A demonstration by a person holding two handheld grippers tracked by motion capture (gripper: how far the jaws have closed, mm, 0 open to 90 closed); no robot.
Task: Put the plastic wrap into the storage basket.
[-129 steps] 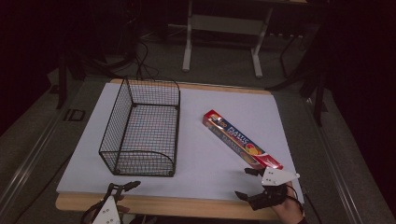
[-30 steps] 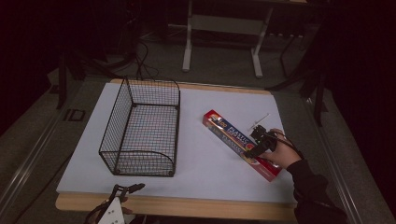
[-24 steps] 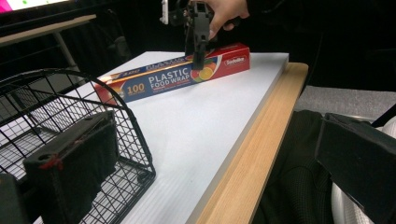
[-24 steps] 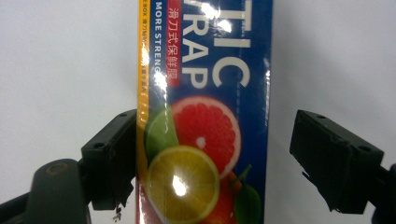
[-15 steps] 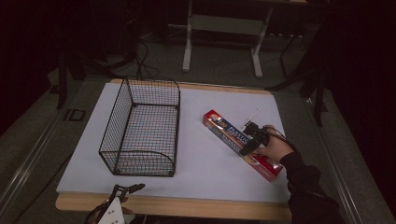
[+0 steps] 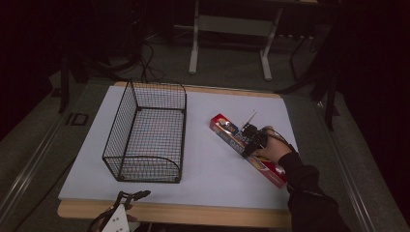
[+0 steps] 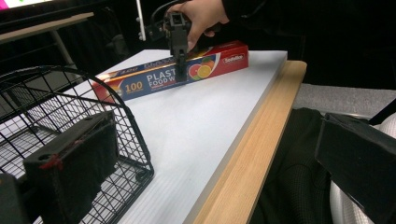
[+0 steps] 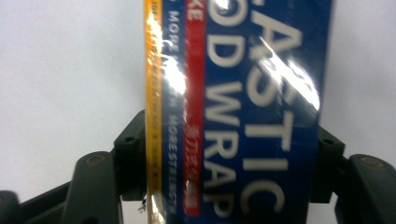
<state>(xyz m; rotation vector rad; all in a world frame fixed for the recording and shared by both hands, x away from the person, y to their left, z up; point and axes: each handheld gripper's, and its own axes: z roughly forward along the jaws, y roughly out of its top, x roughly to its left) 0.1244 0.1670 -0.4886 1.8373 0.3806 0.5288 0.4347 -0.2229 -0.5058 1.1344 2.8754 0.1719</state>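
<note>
Right jaws: the right gripper [image 6: 250, 137] straddles the plastic wrap box [image 6: 246, 149] near its middle, one jaw at each long side. In the right gripper view each jaw sits right against a side of the box [image 8: 243, 112], but I cannot tell whether they press it or merely flank it.
Right hand: the hand [image 6: 271, 150] holds the gripper from the 4 o'clock side, with a dark sleeve running to the bottom edge of the high view.
Box: it lies flat on the white board [image 6: 212, 169], slanting from about 11 o'clock to 5 o'clock in the right half of the bench. Its lower end is near the board's right edge.
Left jaws: the left gripper [image 6: 126, 199] is spread wide, grasping nothing, and sits at the front edge at about 7 o'clock. In the left gripper view one pad is before the basket's mesh, the other out over the person's lap.
Basket: the wire basket [image 6: 147, 133] stands upright in the left half, well apart from the box.
Open room: bare white board lies between basket and box, and in front of both toward the wooden edge [image 7: 243, 149].
Bench edges: a wooden rim shows along the front and back of the board.
</note>
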